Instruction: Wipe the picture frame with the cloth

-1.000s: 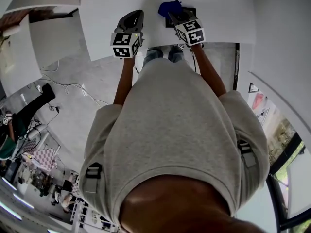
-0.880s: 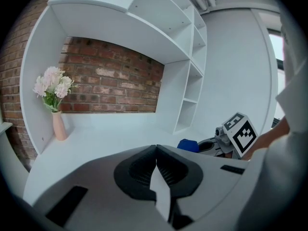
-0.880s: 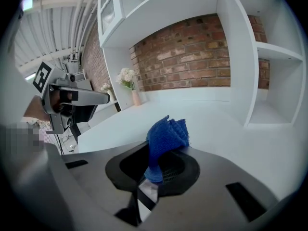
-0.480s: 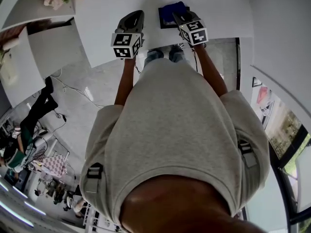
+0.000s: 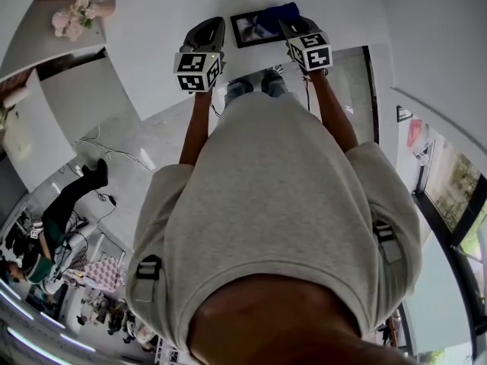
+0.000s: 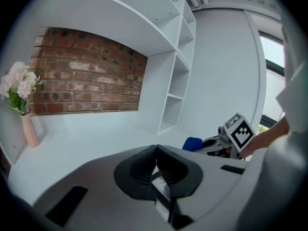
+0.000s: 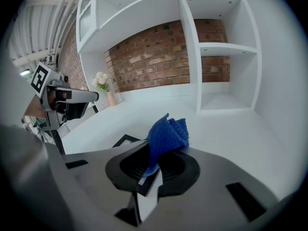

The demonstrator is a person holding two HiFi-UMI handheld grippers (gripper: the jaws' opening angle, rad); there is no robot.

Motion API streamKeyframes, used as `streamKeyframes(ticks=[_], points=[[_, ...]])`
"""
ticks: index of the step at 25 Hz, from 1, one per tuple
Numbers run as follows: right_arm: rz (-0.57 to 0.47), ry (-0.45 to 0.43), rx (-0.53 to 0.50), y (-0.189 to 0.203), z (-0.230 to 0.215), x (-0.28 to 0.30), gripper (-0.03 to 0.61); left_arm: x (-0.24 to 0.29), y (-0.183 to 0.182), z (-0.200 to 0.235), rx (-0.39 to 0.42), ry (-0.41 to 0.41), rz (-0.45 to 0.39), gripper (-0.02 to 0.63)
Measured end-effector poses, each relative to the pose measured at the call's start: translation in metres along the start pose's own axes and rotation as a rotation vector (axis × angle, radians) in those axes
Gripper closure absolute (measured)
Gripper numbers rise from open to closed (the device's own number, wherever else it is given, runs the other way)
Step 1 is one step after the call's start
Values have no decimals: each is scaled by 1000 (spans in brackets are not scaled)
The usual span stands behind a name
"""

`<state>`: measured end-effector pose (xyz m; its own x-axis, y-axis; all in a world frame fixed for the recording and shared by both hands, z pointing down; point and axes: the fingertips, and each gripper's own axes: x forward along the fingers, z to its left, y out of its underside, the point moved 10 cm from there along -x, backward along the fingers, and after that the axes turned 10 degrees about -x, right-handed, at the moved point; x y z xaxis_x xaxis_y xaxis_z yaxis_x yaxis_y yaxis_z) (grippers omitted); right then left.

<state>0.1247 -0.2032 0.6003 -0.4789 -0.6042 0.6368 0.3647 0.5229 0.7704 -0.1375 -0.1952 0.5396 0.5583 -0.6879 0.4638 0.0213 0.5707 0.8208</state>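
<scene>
A black picture frame [image 5: 253,28] lies flat on the white tabletop [image 5: 152,21] near its front edge. My right gripper [image 5: 288,23] is shut on a crumpled blue cloth [image 5: 278,11], which rests over the frame's right end. In the right gripper view the cloth [image 7: 166,136] sticks up from between the jaws, and a corner of the frame [image 7: 124,140] shows just beyond them. My left gripper [image 5: 212,22] hovers left of the frame, shut with nothing in it [image 6: 155,163]. Its view shows the cloth [image 6: 193,143] and the right gripper off to the right.
A vase of pink flowers [image 5: 77,12] stands at the far left of the table. White shelves [image 7: 224,71] with a brick back wall [image 6: 82,81] rise behind it. The table's front edge lies just under both grippers. Another person [image 5: 65,204] is on the floor at left.
The right gripper has slid the cloth rightward across the frame, uncovering most of the picture. The left gripper has stayed where it was.
</scene>
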Motion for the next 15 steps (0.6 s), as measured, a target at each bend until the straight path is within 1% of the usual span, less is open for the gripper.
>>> streamKeyframes(ticks=[8,15], points=[[9,88,48,16,-29,-27,522,15,-5,-16,20,42,6,598],[4,100,31,14,-29,-36,522,18,-5,-21,23,52,4,598]])
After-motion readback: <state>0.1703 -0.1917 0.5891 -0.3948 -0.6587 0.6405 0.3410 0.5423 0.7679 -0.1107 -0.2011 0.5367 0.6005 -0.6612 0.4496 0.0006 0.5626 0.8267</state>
